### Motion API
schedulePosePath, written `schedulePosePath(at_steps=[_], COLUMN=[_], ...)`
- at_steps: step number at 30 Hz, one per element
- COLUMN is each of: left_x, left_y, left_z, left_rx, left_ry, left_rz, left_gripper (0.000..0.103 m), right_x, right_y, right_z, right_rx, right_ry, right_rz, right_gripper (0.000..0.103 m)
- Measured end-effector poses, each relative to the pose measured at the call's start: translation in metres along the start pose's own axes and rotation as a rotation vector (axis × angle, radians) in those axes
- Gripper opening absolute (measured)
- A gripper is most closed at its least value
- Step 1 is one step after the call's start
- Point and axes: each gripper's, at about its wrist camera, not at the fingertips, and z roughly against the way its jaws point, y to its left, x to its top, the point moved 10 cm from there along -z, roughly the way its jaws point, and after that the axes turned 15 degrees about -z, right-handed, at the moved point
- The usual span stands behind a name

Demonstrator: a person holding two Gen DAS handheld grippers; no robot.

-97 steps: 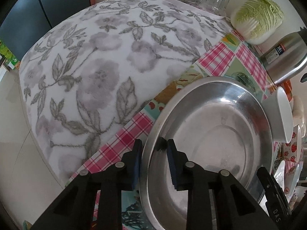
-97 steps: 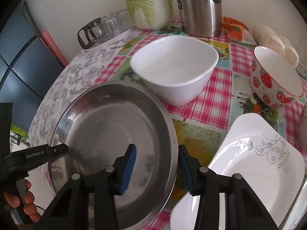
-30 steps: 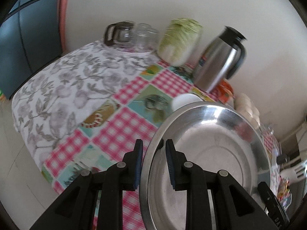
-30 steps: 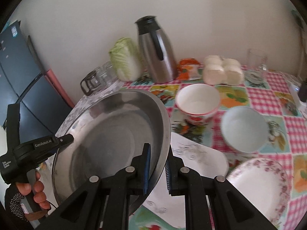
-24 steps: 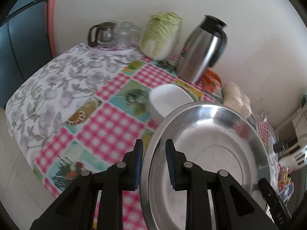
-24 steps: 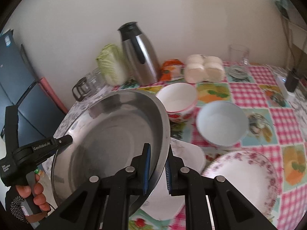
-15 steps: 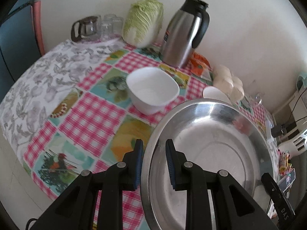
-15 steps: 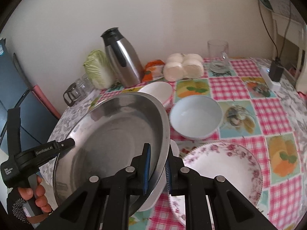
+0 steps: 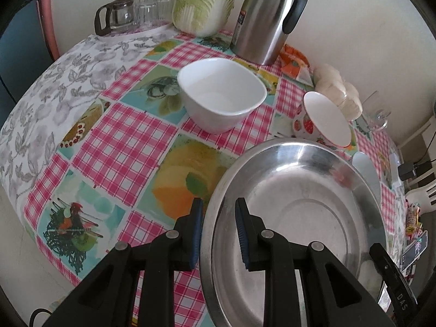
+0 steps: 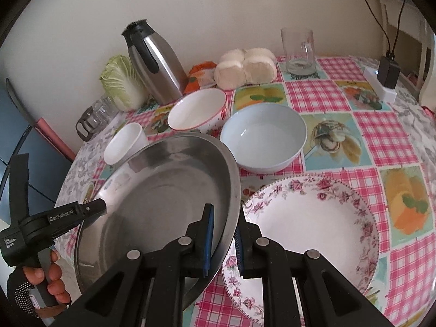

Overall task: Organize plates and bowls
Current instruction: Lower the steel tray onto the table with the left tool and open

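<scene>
A large steel basin (image 9: 299, 218) (image 10: 169, 196) hangs in the air above the table, held on both sides. My left gripper (image 9: 218, 234) is shut on its left rim. My right gripper (image 10: 223, 242) is shut on its right rim. Below it lie a floral plate (image 10: 313, 218), a pale blue bowl (image 10: 264, 141), a strawberry bowl (image 10: 196, 114) (image 9: 324, 120) and a white square bowl (image 9: 220, 95) (image 10: 122, 144).
A steel thermos (image 10: 155, 65) (image 9: 267, 19), a cabbage (image 9: 204, 2), glass cups (image 9: 136, 11), buns (image 10: 245, 68) and a glass mug (image 10: 299, 51) stand along the wall. A white power strip (image 10: 381, 84) with a black plug lies at the far right.
Both grippers closed on the basin rim, lifted it off the table and carried it to the right, over the plates and bowls.
</scene>
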Motion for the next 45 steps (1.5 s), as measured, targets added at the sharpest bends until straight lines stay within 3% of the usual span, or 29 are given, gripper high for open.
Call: schedulePosePath(at_steps=[13, 45], left_x=[-0.006, -0.011], left_y=[0.009, 0.011], left_z=[-0.02, -0.033], left_rx=[0.007, 0.027], left_ry=[0.058, 0.083], left_rz=[0.013, -0.004], left_gripper=[0.025, 0.027], right_x=[-0.007, -0.014], right_y=[-0.003, -0.016], right_z=[-0.023, -0.046], right_rx=[-0.033, -0.073], right_ry=[0.046, 0.106], right_rz=[0.008, -0.024], right_gripper=[0.015, 0.018])
